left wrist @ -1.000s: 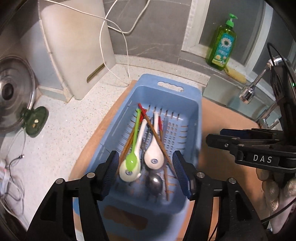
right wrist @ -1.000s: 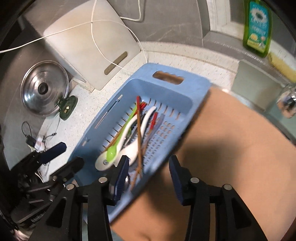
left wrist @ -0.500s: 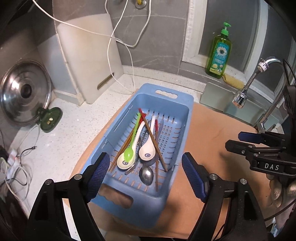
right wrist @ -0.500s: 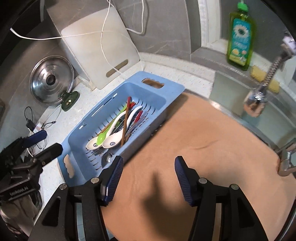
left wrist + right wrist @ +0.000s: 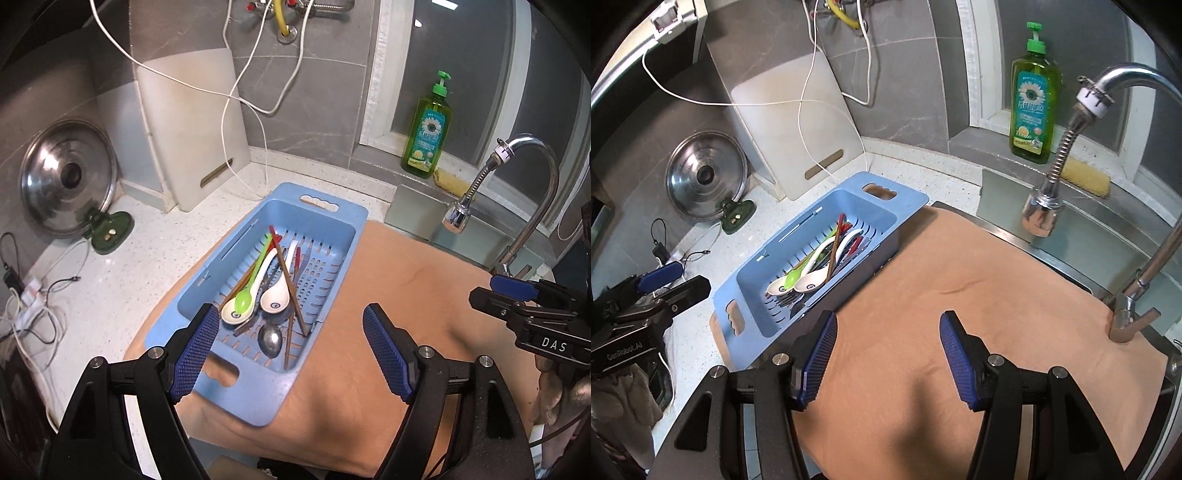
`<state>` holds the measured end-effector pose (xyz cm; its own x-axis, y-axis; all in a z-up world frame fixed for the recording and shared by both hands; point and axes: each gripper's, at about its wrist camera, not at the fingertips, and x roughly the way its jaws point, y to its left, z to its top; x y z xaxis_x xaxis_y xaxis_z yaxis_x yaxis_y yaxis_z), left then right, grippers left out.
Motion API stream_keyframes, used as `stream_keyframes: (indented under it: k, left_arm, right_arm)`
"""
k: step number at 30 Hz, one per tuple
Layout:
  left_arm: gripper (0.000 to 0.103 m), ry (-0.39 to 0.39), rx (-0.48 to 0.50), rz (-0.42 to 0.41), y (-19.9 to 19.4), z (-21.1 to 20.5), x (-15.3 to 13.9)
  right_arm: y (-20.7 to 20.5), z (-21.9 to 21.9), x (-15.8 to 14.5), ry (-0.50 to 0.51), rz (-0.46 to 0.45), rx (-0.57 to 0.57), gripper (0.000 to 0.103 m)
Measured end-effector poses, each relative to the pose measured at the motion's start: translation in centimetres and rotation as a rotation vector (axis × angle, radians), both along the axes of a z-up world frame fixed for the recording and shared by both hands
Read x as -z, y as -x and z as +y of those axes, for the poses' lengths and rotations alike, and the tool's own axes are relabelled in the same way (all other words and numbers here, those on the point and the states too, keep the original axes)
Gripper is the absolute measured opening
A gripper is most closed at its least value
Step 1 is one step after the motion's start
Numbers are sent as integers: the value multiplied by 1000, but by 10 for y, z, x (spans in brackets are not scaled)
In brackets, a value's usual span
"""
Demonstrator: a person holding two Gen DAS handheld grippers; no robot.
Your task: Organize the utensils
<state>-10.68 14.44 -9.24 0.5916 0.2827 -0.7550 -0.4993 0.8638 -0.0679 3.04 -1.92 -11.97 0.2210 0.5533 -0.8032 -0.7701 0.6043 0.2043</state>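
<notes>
Both claws, left (image 5: 290, 347) and right (image 5: 886, 354), gape wide, holding nothing. Spoons and chopsticks (image 5: 291, 291) lie jumbled in blue basket (image 5: 258, 398) on counter (image 5: 110, 288). Unsorted pile; stage indeterminate.

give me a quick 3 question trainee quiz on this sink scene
1. True or false: the green spoon lies inside the blue basket.
2. The left tongs are: A) open B) shut on a chopstick C) shut on a spoon
3. Fill in: the soap bottle stands on the window ____.

Key: 1 true; 2 A; 3 sill
</notes>
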Motion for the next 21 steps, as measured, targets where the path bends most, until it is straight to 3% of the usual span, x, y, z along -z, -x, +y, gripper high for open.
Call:
stream_keyframes:
  k: [21]
  left_arm:
    - [80,-40,-30,-11,9,-11,-12]
  right_arm:
    - [-4,-18,-4,-18,-21,7,54]
